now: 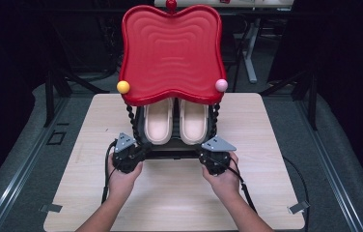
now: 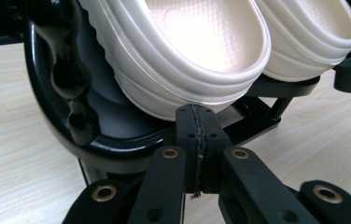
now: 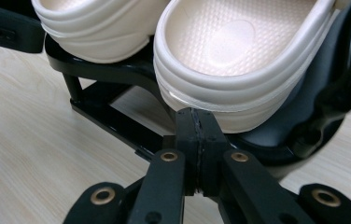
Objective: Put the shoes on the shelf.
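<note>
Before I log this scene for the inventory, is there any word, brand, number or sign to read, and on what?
None can be read.
Cream slippers: ribbed sides and a dotted footbed with a smooth oval patch, no lettering.
Red tray: wavy ridges, no print.
Black rack: plain.
Left hand-held gripper and right hand-held gripper: brass rivets, no markings.

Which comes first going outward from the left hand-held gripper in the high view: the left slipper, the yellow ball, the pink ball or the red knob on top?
From the left hand-held gripper, both pairs of jaws shut:
1. Left slipper, just beyond it on the black rack.
2. Yellow ball, at the red tray's left corner.
3. Pink ball, across at the right corner.
4. Red knob, at the tray's top edge.
</note>
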{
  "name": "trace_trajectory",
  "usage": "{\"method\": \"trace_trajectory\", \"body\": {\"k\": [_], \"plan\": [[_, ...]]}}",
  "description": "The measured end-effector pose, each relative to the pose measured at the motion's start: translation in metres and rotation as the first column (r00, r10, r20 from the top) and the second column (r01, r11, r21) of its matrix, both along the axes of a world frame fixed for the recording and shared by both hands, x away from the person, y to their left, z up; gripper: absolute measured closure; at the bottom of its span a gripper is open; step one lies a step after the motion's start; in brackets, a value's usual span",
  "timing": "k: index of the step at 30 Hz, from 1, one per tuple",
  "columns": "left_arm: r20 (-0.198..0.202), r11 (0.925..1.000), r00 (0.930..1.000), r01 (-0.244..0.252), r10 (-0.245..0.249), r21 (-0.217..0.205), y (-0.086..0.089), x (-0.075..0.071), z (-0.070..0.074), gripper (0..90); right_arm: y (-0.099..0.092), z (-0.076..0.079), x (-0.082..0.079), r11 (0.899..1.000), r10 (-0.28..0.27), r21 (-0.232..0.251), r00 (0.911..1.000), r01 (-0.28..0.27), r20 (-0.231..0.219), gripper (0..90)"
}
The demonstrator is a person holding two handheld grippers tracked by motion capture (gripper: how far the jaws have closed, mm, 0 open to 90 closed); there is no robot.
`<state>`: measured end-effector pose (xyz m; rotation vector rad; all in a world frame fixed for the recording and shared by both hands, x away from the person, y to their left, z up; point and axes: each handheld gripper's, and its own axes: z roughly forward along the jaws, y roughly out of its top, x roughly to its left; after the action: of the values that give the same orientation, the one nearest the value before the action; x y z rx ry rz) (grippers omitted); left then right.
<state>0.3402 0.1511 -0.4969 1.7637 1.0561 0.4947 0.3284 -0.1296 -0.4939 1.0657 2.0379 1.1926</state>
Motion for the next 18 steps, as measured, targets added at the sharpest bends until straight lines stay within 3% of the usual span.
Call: {"method": "trace_trajectory", "body": {"k": [12,18], "plan": [[-0.012,0.9998,0.9998,-0.018,0.018,-0.008,-0.008,0.011,-0.004,89.7,0.010,-0.002,0.013,1.000,-0.006,0.004,0.9999,0.006,-0.012,88.0],[-0.014,0.9998,0.9999,-0.005,0.005,-0.017,-0.013,0.013,-0.005,89.5,0.012,-0.003,0.014,1.000,0.000,0.008,0.9999,0.000,-0.013,85.0]]}}
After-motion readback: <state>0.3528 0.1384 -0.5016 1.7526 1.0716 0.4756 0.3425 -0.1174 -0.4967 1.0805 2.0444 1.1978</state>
